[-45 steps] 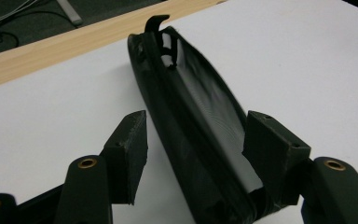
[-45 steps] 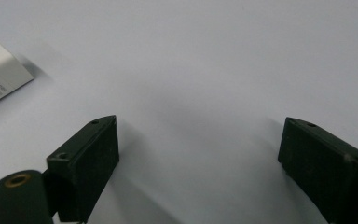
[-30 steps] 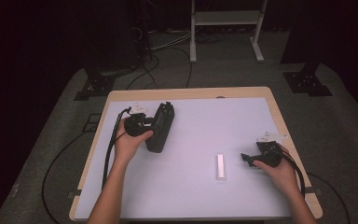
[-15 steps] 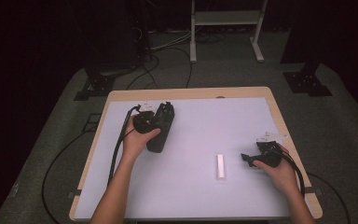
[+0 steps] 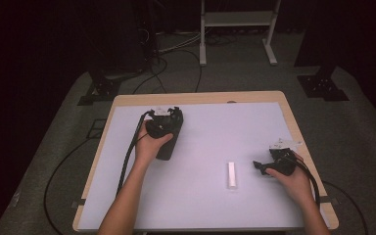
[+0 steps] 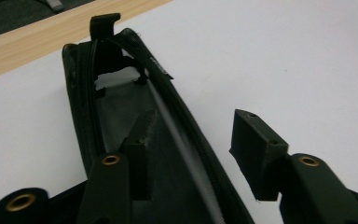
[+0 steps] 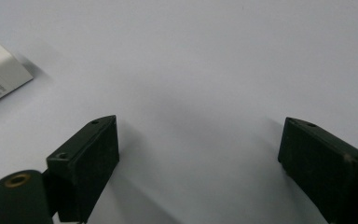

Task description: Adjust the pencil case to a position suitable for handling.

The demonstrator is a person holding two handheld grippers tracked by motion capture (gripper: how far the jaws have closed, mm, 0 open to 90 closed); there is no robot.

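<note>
Just one black pouch (image 5: 169,138) and one white box (image 5: 232,174) on one table (image 5: 127,100)

Bare table (image 5: 205,132) lies open between the black pouch (image 5: 169,142) and the white box (image 5: 232,174), the sole obstacles.

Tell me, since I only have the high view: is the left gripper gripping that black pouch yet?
Observer: Not yet. The left gripper has just been closing its jaws. They straddle the unzipped edge of the pouch, one pad inside and the other apart from the fabric.
Operator: Anything inside the pouch?
Observer: I see grey lining through the opening, and I can make out no contents.
Operator: And the right gripper?
Observer: The right gripper has its jaws open over bare table, with the white box off to one side, untouched.
</note>
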